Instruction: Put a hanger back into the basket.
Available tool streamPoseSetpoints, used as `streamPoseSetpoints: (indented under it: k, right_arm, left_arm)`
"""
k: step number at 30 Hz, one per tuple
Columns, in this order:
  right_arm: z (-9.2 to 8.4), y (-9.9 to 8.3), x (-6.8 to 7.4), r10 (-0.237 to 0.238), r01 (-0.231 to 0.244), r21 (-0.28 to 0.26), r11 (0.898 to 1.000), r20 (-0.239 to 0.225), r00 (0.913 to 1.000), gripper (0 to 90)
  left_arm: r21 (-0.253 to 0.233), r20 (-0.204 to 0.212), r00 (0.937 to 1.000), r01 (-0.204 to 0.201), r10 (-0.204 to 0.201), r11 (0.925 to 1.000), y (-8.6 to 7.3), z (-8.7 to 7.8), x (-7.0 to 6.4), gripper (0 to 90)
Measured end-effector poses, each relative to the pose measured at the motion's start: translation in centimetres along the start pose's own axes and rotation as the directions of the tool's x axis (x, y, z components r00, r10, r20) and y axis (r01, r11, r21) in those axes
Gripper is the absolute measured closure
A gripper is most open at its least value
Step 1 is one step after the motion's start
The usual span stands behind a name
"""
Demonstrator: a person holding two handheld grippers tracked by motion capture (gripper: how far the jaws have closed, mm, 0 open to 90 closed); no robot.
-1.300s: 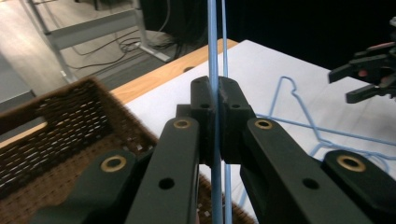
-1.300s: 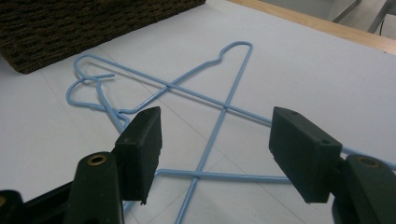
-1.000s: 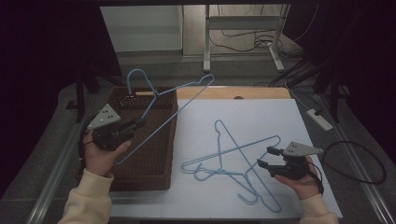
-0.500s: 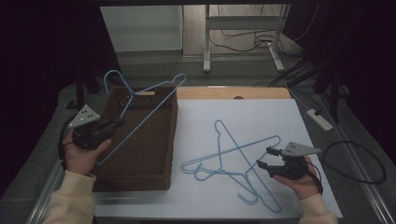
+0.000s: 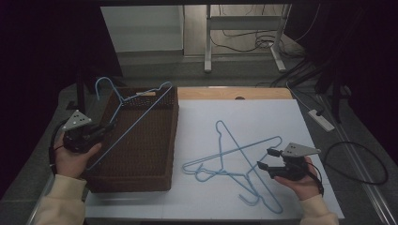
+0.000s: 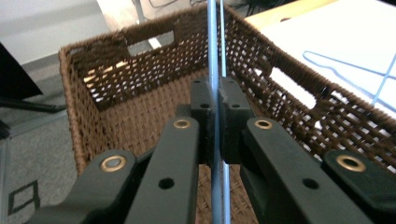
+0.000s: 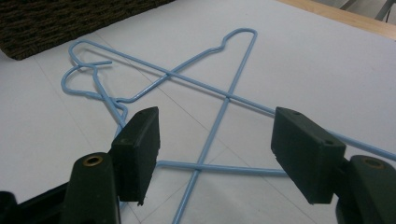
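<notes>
My left gripper (image 5: 101, 132) is clamped fully closed on the wire of a light-blue wire hanger (image 5: 133, 115); in the left gripper view the pads (image 6: 202, 100) press on the thin blue wire (image 6: 212, 56) from both sides. The gripper sits at the left rim of the brown wicker basket (image 5: 141, 180). The held hanger lies tilted across the basket's opening, its hook raised above the far left corner and its shoulder reaching the far right corner. It rests across the rim and does not yet lie flat on the basket floor.

My right gripper (image 5: 266, 161) holds nothing. Its jaws stand wide apart, and in the right gripper view the pads (image 7: 137, 140) hover just above the crossed wires without touching them. It sits to the right of the basket, over the white table surface (image 5: 300, 117).

Two more light-blue hangers (image 5: 234, 161) lie overlapped on that surface, right of the basket and apart from its wall.

Progress assessment: one hanger is in transfer and close to deposit; I judge the remaining work on it to be lowering and release inside the basket. The two overlapped hangers are untouched and remain to be picked up. The basket floor, where visible, holds no other hanger.
</notes>
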State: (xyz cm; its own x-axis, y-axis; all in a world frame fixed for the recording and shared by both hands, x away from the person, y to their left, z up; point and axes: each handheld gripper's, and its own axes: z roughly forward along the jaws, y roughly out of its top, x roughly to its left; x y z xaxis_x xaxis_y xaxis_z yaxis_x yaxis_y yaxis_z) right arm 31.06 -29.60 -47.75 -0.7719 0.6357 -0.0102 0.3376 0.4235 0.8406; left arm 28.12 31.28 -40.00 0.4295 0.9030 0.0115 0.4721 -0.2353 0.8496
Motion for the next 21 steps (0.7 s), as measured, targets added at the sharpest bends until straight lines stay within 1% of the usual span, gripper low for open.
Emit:
streamPoseSetpoints:
  k: [6, 11, 13, 18, 19, 20, 21]
  right_arm:
    - [0.1, 0.0, 0.0, -0.001, 0.001, 0.004, 1.000, -0.003, 1.0000, 33.0]
    - [0.2, 0.0, 0.0, -0.001, 0.001, 0.006, 1.000, -0.006, 1.0000, 32.8]
    - [0.2, -0.1, 0.0, -0.001, 0.001, 0.007, 1.000, -0.008, 1.0000, 32.8]
    - [0.3, -0.1, 0.0, 0.000, 0.000, 0.014, 1.000, -0.009, 1.0000, 32.6]
    - [0.3, -0.1, 0.0, 0.000, 0.000, 0.014, 1.000, -0.009, 1.0000, 32.6]
    - [0.3, -0.1, 0.0, -0.001, 0.001, 0.015, 1.000, -0.011, 0.9999, 32.6]
    - [0.3, -0.1, 0.0, -0.002, 0.002, 0.016, 1.000, -0.011, 0.9999, 32.6]
  left_arm:
    - [0.045, 0.002, 1.0000, -0.009, 0.009, 0.9990, -0.5, 1.1, 0.3, 86.4]
    - [0.081, 0.006, 0.9999, -0.014, 0.014, 0.9966, -0.7, 2.1, 0.4, 86.3]
    - [0.098, 0.011, 0.9997, -0.024, 0.023, 0.9949, -0.8, 2.6, 0.4, 86.3]
    - [0.145, 0.026, 0.9993, -0.032, 0.028, 0.9889, -1.0, 3.9, 0.5, 86.3]
    - [0.145, 0.026, 0.9993, -0.032, 0.028, 0.9889, -1.0, 3.9, 0.5, 86.3]
    - [0.155, 0.028, 0.9991, -0.035, 0.031, 0.9873, -1.0, 4.2, 0.5, 86.3]
    - [0.173, 0.027, 0.9989, -0.042, 0.038, 0.9840, -1.1, 4.7, 0.5, 86.3]
